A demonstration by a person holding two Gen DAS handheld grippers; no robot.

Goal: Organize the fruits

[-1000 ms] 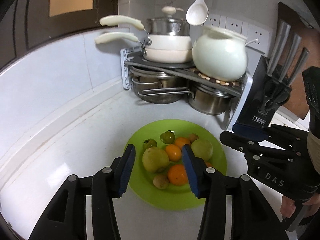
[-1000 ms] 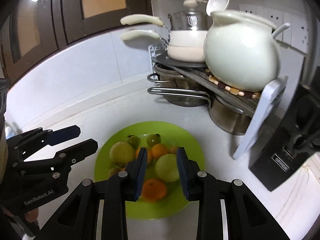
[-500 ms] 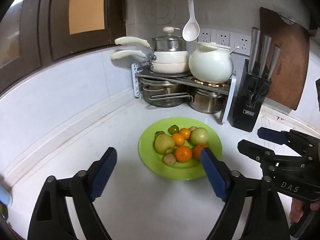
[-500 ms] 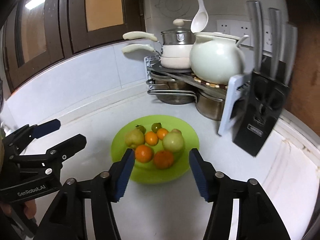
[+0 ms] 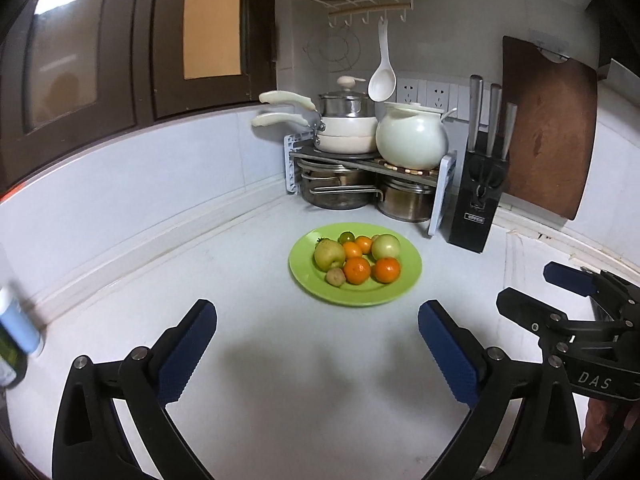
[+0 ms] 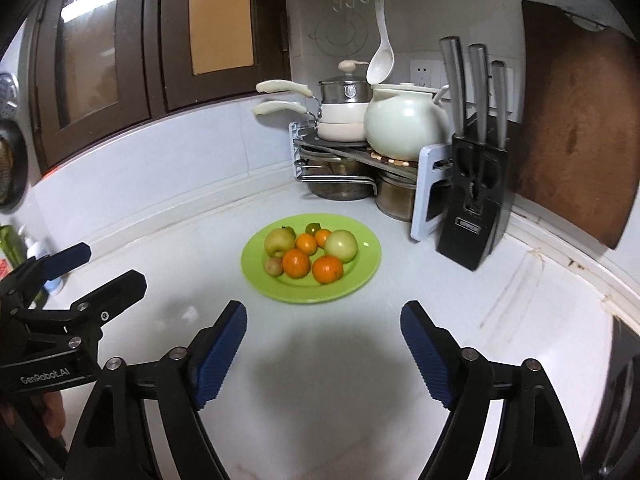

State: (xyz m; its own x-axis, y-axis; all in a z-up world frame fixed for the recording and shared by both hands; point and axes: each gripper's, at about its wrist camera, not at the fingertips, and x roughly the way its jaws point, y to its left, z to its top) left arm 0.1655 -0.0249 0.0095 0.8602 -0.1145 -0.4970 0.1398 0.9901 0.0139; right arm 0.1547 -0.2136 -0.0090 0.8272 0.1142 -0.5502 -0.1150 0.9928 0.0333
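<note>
A green plate [image 5: 408, 276] [image 6: 364, 264] rests on the white counter and holds several fruits: two pale green apples [image 5: 329, 255] [image 6: 341, 245], oranges [image 5: 357, 270] [image 6: 327, 268], a small brown fruit [image 5: 335, 277] and a small green one [image 5: 346, 237]. My left gripper [image 5: 318, 324] hangs over bare counter well short of the plate, its jaws opening with nothing between them. My right gripper [image 6: 324, 322] is likewise back from the plate, jaws opening and empty. Each gripper shows at the edge of the other's view.
A rack [image 5: 368, 164] with pots and a white kettle [image 5: 412, 140] fills the back corner. A black knife block [image 5: 480, 196] and a wooden cutting board [image 5: 548, 128] stand to its right. Bottles [image 5: 16, 332] sit at the far left by the wall.
Both grippers have drawn back from just over the fruit plate, and their jaws have spread wide from nearly closed. The fruits lie on the plate as before.
</note>
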